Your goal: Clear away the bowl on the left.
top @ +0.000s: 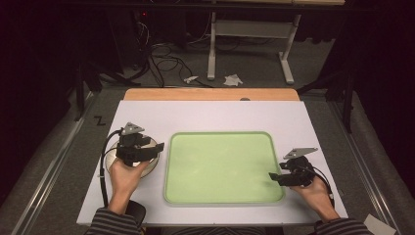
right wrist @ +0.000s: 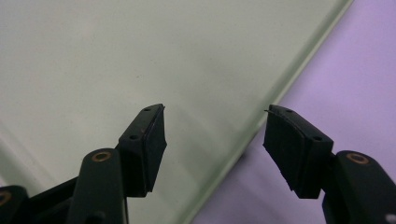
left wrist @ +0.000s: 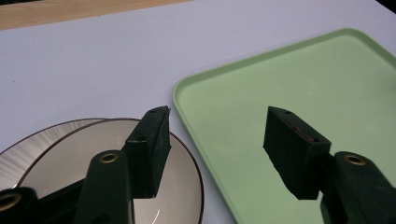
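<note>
Plates (top: 149,164) come first at the left: two of them, stacked, both white with a thin dark rim, resting on the desk (top: 205,115) just beside the tray's left edge. In the left gripper view the two rims (left wrist: 93,122) show one behind the other, the upper plate slightly offset from the lower.

Over that stack hangs the left gripper (top: 155,148), held in the person's left hand (top: 125,176). Its two black fingers (left wrist: 152,140) stand wide apart with nothing between them; in its own view one finger lies over the upper plate and the other over the tray's near corner, and I cannot tell whether either touches what is below.

One tray (top: 222,166) sits in the middle of the desk, pale green, rectangular with rounded corners and a low raised rim (left wrist: 180,91). Its surface is bare.

At the right, the right gripper (top: 274,177) is held in the right hand (top: 315,196), at the tray's right edge near its front corner. Its two fingers (right wrist: 144,140) are also spread wide and hold nothing. In the right gripper view one finger is over the green surface and the other over the white desk, with the tray's rim (right wrist: 261,116) running between them.

Count: two plates, one tray, two grippers.
</note>
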`<state>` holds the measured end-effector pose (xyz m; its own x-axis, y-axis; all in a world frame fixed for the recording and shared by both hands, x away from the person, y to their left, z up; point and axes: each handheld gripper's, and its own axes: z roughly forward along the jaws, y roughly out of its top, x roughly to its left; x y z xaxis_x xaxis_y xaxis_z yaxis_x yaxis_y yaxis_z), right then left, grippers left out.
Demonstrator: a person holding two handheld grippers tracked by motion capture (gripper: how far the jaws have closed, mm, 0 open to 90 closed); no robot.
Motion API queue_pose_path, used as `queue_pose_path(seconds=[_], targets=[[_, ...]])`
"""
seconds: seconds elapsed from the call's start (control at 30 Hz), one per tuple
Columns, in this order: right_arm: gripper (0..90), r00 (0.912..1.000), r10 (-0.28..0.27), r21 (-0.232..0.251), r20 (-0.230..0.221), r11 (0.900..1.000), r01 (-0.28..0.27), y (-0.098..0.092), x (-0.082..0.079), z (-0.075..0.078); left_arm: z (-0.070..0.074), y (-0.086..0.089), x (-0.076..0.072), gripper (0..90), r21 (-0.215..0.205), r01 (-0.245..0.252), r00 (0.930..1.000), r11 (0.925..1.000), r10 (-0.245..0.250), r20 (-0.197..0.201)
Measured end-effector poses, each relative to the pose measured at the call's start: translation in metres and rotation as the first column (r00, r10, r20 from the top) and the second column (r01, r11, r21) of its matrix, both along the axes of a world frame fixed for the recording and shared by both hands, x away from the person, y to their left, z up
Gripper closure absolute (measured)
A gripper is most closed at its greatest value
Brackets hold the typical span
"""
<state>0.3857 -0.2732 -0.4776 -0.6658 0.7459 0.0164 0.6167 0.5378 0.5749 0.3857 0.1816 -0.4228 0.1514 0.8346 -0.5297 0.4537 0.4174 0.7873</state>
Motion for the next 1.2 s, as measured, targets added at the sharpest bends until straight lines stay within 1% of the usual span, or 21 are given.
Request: queue_pose_path(seconds=[0.03,0.07,0.13,0.27,0.33,0.37,0.4,0.5,0.53,0.6,0.7,0.73,0.77,0.8,0.93,1.03,1.07,1.1,1.13,1.2], targets=[[40.0,1.0,0.0,0.0,0.0,1.0,0.0,0.0,0.0,0.0,0.0,0.0,0.0,41.2,-0.005,-0.003,1.0,1.0,0.003,0.0],[40.0,1.0,-0.002,0.0,-0.002,1.0,0.002,0.0,0.0,0.0,0.0,0.003,0.0,41.2,0.003,-0.003,1.0,1.0,0.003,-0.003],[40.0,1.0,0.0,0.002,-0.003,1.0,0.0,0.0,0.0,0.0,0.001,0.004,0.0,41.2,-0.004,-0.011,0.9999,0.9999,0.011,-0.002],[40.0,1.0,-0.001,0.002,-0.004,1.0,0.001,0.0,0.0,0.0,0.001,0.008,0.001,41.1,-0.003,-0.02,0.9998,0.9998,0.02,-0.005],[40.0,1.0,0.002,0.0,0.0,1.0,-0.002,0.0,0.0,0.0,0.001,0.011,0.0,43.0,-0.002,-0.027,0.9996,0.9996,0.027,-0.002],[40.0,1.0,0.005,-0.001,0.001,1.0,-0.005,0.0,0.0,0.0,0.002,0.012,0.0,43.0,-0.014,-0.034,0.9994,0.9993,0.034,0.0],[40.0,1.0,0.002,-0.001,0.001,1.0,-0.002,0.0,0.0,0.0,0.002,0.014,0.0,44.3,-0.007,-0.042,0.9991,0.9991,0.042,0.0],[40.0,1.0,0.002,0.001,-0.002,1.0,-0.002,0.0,0.0,0.0,0.002,0.019,0.001,44.3,-0.003,-0.064,0.9979,0.9979,0.064,0.003],[40.1,1.0,0.003,-0.001,0.001,1.0,-0.003,0.0,0.0,0.0,0.002,0.023,0.002,44.2,-0.009,-0.077,0.997,0.997,0.077,-0.003],[40.1,1.0,0.002,0.001,-0.001,1.0,-0.002,0.0,0.0,0.0,0.001,0.025,0.002,44.2,-0.003,-0.084,0.9964,0.9965,0.084,-0.008],[40.1,1.0,-0.001,-0.003,-0.01,1.0,0.001,0.001,-0.001,0.0,0.0,0.029,0.002,43.9,-0.003,-0.086,0.9962,0.9963,0.086,-0.015],[40.1,1.0,0.005,-0.007,-0.005,1.0,-0.005,0.001,0.0,0.0,0.0,0.029,0.002,43.8,-0.003,-0.086,0.9962,0.9963,0.086,-0.015],[40.1,1.0,0.004,-0.007,-0.006,1.0,-0.004,0.001,0.0,0.0,0.0,0.031,0.003,44.0,-0.011,-0.094,0.9953,0.9955,0.094,-0.024],[40.0,1.0,0.004,-0.006,-0.005,1.0,-0.004,0.001,0.0,0.0,-0.001,0.033,0.003,44.0,-0.01,-0.096,0.995,0.9953,0.096,-0.028],[40.1,1.0,0.003,-0.006,-0.005,1.0,-0.004,0.0,0.0,0.0,-0.002,0.04,0.004,44.0,-0.017,-0.114,0.9929,0.9933,0.113,-0.036],[40.1,1.0,0.003,-0.006,-0.009,1.0,-0.003,0.0,0.0,0.0,-0.003,0.043,0.005,43.0,-0.011,-0.122,0.9917,0.9925,0.121,-0.041],[40.1,1.0,0.004,-0.004,-0.009,1.0,-0.004,0.0,0.0,-0.001,-0.005,0.047,0.005,42.6,-0.006,-0.137,0.9895,0.9905,0.137,-0.047],[40.0,0.9999,0.004,-0.002,-0.01,1.0,-0.004,0.0,0.001,-0.001,-0.006,0.048,0.006,42.4,-0.006,-0.141,0.9888,0.9899,0.141,-0.048],[40.0,0.9999,0.003,-0.002,-0.01,1.0,-0.003,0.0,0.001,-0.001,-0.007,0.049,0.006,42.4,0.0,-0.145,0.9881,0.9894,0.145,-0.05],[40.0,0.9999,0.005,0.0,-0.015,1.0,-0.005,0.0,0.001,-0.001,-0.01,0.052,0.007,42.1,0.024,-0.162,0.9848,0.9864,0.164,-0.058]])
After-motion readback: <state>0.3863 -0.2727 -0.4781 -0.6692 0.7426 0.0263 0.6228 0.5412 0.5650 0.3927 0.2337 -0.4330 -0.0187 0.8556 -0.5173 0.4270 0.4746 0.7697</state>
